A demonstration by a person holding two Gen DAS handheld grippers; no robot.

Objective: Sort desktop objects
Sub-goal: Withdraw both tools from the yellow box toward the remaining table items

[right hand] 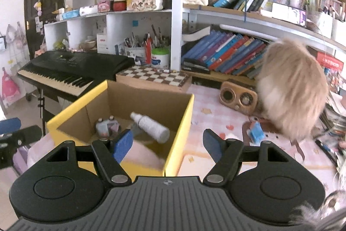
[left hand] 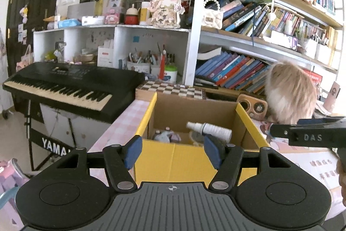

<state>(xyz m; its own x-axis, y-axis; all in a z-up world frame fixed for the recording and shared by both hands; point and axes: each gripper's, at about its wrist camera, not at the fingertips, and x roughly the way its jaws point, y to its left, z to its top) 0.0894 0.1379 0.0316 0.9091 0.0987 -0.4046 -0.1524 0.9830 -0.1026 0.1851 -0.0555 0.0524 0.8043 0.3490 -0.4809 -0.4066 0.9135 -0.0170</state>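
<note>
A pink-checked worktop (right hand: 216, 105) carries an open cardboard box with yellow outer walls and plain brown inside (left hand: 173, 157), which stands near the worktop's left edge, in front of a brown-and-cream chessboard (right hand: 151, 77) and beside a black electronic keyboard on a stand (left hand: 71, 88). A fluffy beige-and-white fur ball (right hand: 292, 90) hangs at the right, above the worktop, close to a small wooden radio-shaped speaker (right hand: 237, 96).

Inside the box a white plastic spray bottle (right hand: 152, 127) lies tilted on its side, nozzle toward the back wall, next to a small pale figurine (right hand: 107, 126). A small blue toy (right hand: 256, 133) lies on the worktop right of the box.

The left tool (left hand: 172, 151) hovers over the box's near wall, blue pads spread, nothing between them. The right tool (right hand: 167, 145) stands over the box's right corner, likewise spread and empty.
</note>
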